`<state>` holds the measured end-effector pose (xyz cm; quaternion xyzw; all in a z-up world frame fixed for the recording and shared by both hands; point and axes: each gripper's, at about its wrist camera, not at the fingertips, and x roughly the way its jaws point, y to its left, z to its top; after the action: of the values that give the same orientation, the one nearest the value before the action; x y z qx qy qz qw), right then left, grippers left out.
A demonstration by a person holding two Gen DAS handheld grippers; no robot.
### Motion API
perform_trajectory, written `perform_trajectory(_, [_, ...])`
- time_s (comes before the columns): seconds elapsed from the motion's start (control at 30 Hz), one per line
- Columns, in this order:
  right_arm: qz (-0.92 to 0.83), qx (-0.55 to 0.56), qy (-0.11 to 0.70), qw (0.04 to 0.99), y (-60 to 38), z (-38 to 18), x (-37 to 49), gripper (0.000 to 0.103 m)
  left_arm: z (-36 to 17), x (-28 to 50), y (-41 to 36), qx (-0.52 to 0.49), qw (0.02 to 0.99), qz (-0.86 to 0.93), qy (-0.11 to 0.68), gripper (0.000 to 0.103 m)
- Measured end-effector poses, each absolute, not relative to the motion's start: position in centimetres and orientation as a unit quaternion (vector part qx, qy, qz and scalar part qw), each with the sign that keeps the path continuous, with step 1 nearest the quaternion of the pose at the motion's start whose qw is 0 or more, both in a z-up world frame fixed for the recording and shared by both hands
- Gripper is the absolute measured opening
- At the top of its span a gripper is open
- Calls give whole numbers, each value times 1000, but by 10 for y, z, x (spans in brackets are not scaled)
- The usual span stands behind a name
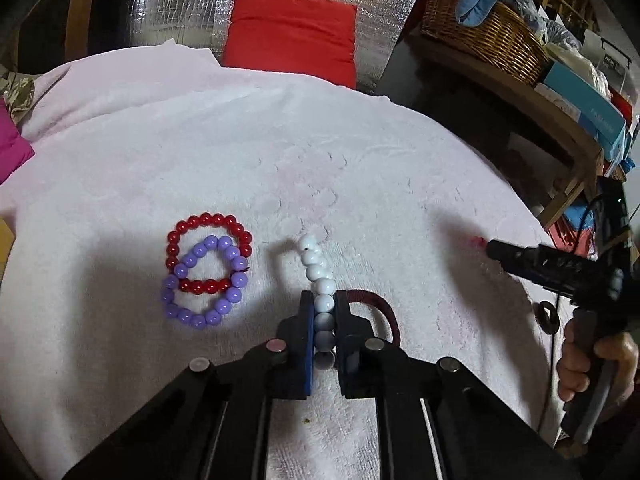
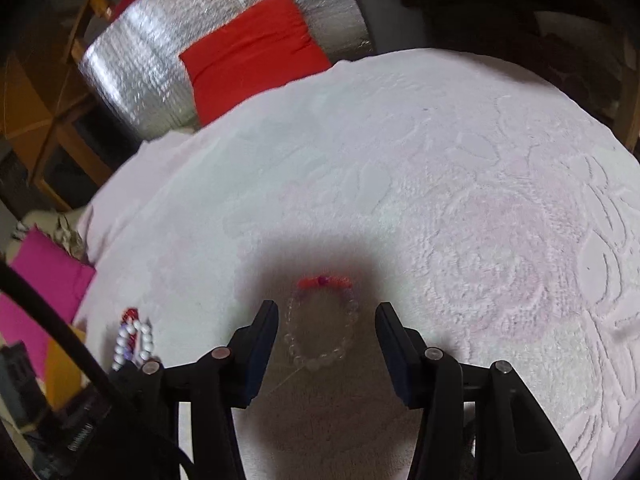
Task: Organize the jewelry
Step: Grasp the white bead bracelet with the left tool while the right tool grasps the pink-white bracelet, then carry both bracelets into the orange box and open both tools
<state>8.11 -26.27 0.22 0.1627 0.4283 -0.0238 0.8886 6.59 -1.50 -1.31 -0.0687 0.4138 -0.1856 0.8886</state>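
Observation:
My left gripper (image 1: 324, 300) is shut on a white bead bracelet (image 1: 318, 268), held edge-on just above the pale towel (image 1: 360, 168). A dark red band (image 1: 380, 304) lies by its right finger. To its left a red bead bracelet (image 1: 210, 220) and a purple bead bracelet (image 1: 204, 316) lie overlapping on the towel. My right gripper (image 2: 326, 312) is open, its fingers either side of a clear bead bracelet with an orange section (image 2: 320, 336) lying on the towel (image 2: 440, 184). The right gripper also shows at the right of the left wrist view (image 1: 490, 246).
A red cushion (image 1: 292, 28) and silver foil sheet (image 1: 184, 4) lie beyond the towel. A wicker basket (image 1: 480, 28) and boxes sit on a wooden shelf at right. A magenta cloth (image 2: 44, 280) lies at the left edge.

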Motion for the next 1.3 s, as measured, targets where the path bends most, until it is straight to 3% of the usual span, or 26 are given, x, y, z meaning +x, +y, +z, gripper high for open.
perform_trajectory(0.17, [-43,81,427,900,-244,-7,86,51,-6,63,-7,-74,892,-182,406,9])
perform_trajectory(0.23, [-52,52,422,904,-237,-8,87,34,-3,62,-4,-75,894,-179,403,9])
perform_trajectory(0.27, [-56,43,419,905,-236,-8,88,20,-2,61,-3,-74,895,-179,401,9])
perform_trajectory(0.3, [-56,46,417,906,-237,-7,88,15,0,60,-2,-74,896,-179,399,9])
perform_trajectory(0.73, [34,110,352,929,-236,30,62,15,32,36,16,-73,915,-171,359,9])
perform_trajectory(1.3, [147,84,326,930,-125,37,16,15,60,-36,76,-101,943,-91,305,9])
